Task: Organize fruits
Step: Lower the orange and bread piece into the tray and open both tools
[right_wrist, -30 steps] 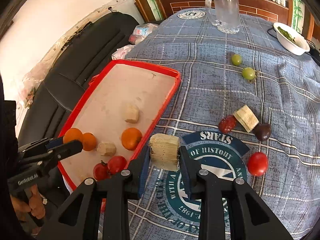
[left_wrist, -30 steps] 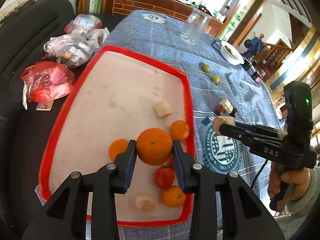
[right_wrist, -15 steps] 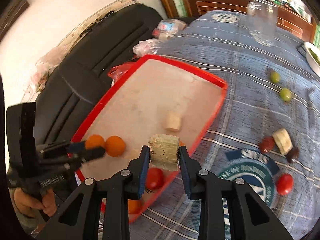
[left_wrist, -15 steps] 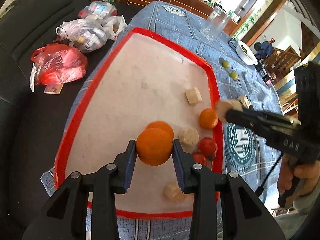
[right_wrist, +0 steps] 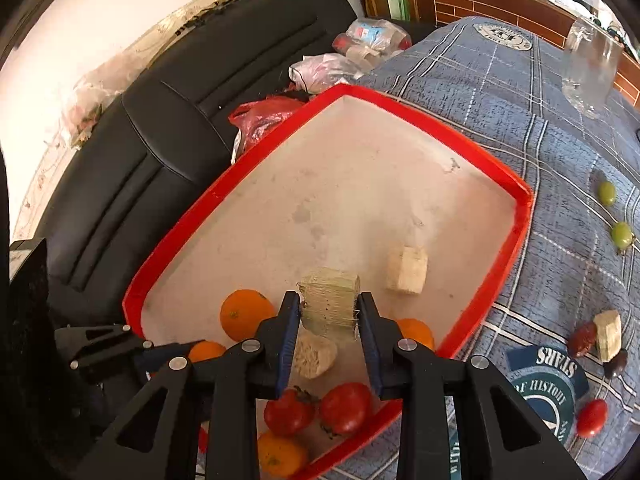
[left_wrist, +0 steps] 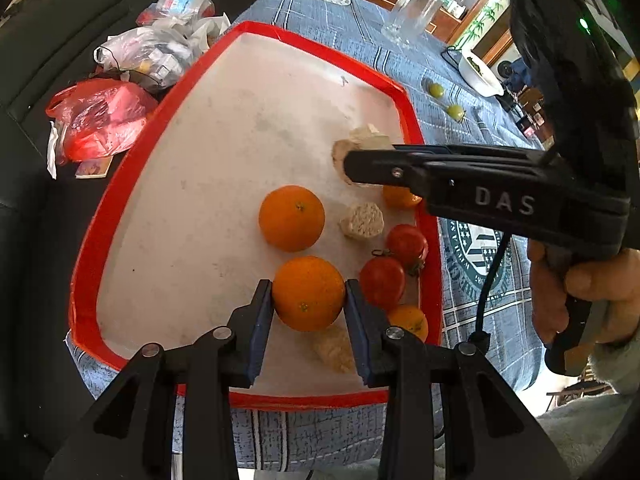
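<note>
My left gripper [left_wrist: 309, 300] is shut on an orange [left_wrist: 309, 293] low over the near end of the red-rimmed tray [left_wrist: 132, 164]. My right gripper [right_wrist: 329, 316] is shut on a pale fibrous fruit chunk [right_wrist: 328, 306] held above the tray [right_wrist: 516, 232]; it also shows in the left wrist view [left_wrist: 352, 164]. In the tray lie another orange [left_wrist: 291, 218], two tomatoes [left_wrist: 382, 282], small oranges [left_wrist: 408, 320] and pale chunks [left_wrist: 362, 220]. On the cloth lie two green grapes [right_wrist: 622, 234], a chunk [right_wrist: 608, 334], dark fruits [right_wrist: 582, 345] and a small tomato [right_wrist: 592, 418].
A blue plaid cloth [right_wrist: 500, 80] covers the table. A glass jug [right_wrist: 588, 72] stands at the far end, a white bowl [left_wrist: 480, 76] beyond the grapes. Plastic bags [left_wrist: 104, 120] lie on the black seat [right_wrist: 180, 100] left of the tray.
My right gripper has carried its chunk left from over the cloth to above the tray. My left gripper has drawn back toward the tray's near end with its orange.
</note>
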